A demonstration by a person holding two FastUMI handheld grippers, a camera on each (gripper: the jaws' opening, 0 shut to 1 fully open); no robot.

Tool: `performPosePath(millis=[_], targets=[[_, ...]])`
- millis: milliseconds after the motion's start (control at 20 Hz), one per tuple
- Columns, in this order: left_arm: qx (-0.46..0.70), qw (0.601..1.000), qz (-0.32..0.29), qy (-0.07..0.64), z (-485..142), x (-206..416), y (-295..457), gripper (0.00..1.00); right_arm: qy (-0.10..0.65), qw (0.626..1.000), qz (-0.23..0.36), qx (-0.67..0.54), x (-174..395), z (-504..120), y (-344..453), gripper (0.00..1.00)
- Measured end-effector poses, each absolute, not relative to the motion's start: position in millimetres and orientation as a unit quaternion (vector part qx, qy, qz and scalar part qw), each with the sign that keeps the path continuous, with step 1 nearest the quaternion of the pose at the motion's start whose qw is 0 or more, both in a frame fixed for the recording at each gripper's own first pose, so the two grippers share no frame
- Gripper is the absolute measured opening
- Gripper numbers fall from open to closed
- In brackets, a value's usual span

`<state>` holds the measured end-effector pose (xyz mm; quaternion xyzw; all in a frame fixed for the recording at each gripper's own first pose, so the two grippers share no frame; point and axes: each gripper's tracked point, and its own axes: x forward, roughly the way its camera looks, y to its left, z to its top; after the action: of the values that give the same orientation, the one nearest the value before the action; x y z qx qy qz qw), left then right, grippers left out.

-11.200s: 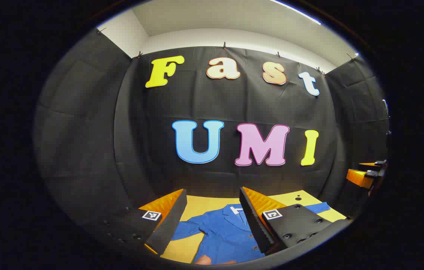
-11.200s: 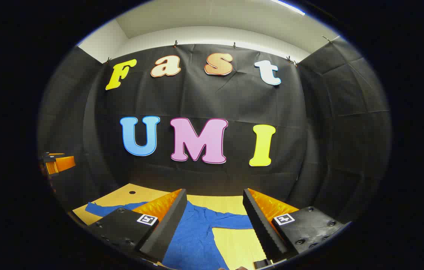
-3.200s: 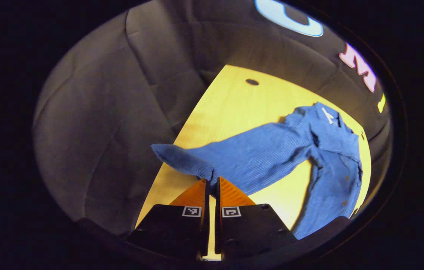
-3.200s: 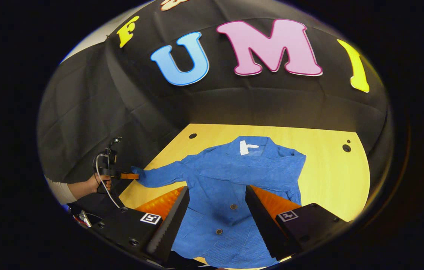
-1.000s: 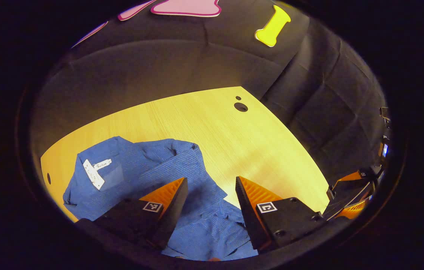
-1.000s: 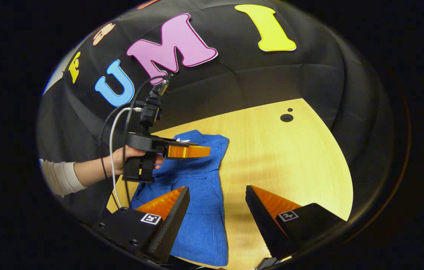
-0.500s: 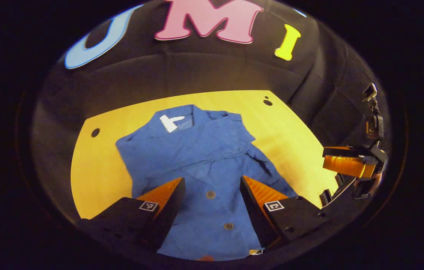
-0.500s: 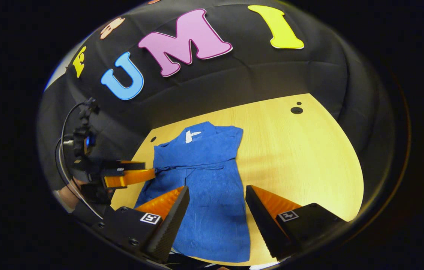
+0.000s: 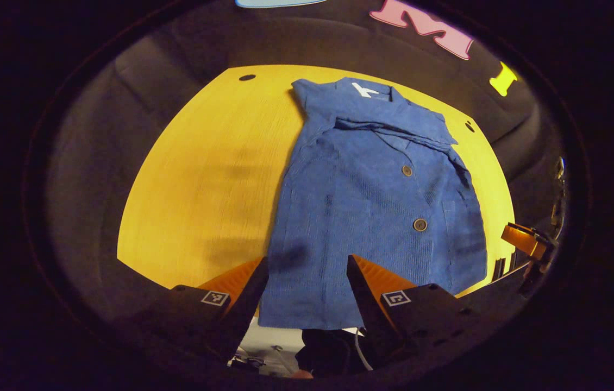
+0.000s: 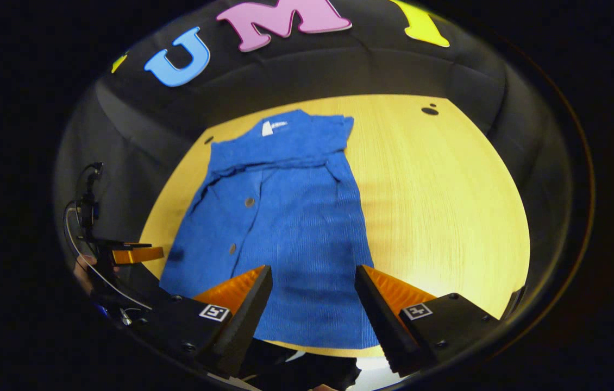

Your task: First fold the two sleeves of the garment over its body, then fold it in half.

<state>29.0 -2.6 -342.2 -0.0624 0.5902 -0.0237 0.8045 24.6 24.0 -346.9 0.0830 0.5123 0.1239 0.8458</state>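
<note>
In the left gripper view, the left gripper (image 9: 307,271) sits at the bottom centre with its fingers spread wide, holding nothing. The blue garment (image 9: 377,201) lies flat on the yellow table (image 9: 204,179), running from upper centre to lower centre, sleeves folded across its body near the collar. The right gripper (image 9: 527,244) shows at the right edge; whether it is spread cannot be told there.

In the right gripper view, the right gripper (image 10: 312,277) at bottom centre is spread apart and empty above the garment's (image 10: 280,228) lower hem. The garment fills the middle of the frame on the table (image 10: 437,201). The left gripper (image 10: 136,254) shows at the left edge.
</note>
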Motion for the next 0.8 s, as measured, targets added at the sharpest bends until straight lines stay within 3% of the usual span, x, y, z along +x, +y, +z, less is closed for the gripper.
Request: performPosePath(millis=[300,500,550,800], targets=[[-0.057,0.758,0.01,0.65,-370.9,-3.0,15.0,0.85,0.576,0.81,0.086,0.068,-1.7,-383.2,9.7,0.99],[-0.035,0.74,0.007,0.672,-385.4,-15.5,20.6,0.82,0.606,0.791,0.067,0.038,-17.3,-398.2,-6.9,0.99],[-0.034,0.735,0.007,0.677,-389.6,-18.7,20.5,0.87,0.613,0.787,0.063,0.034,-19.9,-402.1,-9.9,0.99],[-0.026,0.712,-0.002,0.702,-406.1,-30.0,10.0,0.87,0.636,0.77,0.042,-0.002,-32.2,-418.3,-28.0,0.99]])
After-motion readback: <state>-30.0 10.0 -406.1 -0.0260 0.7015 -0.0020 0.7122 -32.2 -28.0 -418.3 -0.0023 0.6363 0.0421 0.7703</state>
